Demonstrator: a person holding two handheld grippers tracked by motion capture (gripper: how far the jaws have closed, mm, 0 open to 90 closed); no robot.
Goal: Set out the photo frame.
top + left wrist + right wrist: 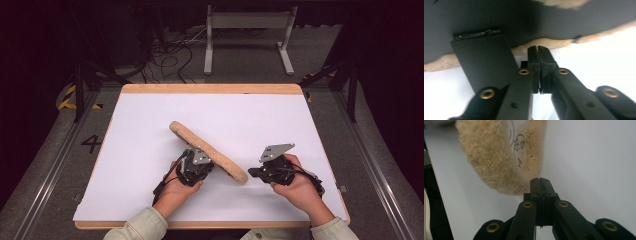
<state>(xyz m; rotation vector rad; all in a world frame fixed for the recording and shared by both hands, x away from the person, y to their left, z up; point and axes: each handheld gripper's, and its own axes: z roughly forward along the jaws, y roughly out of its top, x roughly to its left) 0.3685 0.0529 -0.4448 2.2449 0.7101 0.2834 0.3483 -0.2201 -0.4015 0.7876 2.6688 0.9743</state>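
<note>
A round tan wool pad (182, 132) stands tilted on its edge on the white table top (145, 115), its lower end toward the right. My left gripper (200, 167) sits under its raised side. In the left gripper view the jaws (539, 48) are together, tips at the fleece rim (554, 43), under the pad's dark backing (549, 20). My right gripper (251, 173) points left at the pad's low end, shut and empty. In the right gripper view its tips (539, 180) almost touch the fleece (491, 162); the pad's white centre (520, 135) bears handwritten marks.
The table top has a wooden border (210, 88). A white metal stand (247, 22) and loose cables (170, 57) lie on the floor beyond the far edge. A flat black plate (484, 60) lies against the pad's backing beside my left jaws.
</note>
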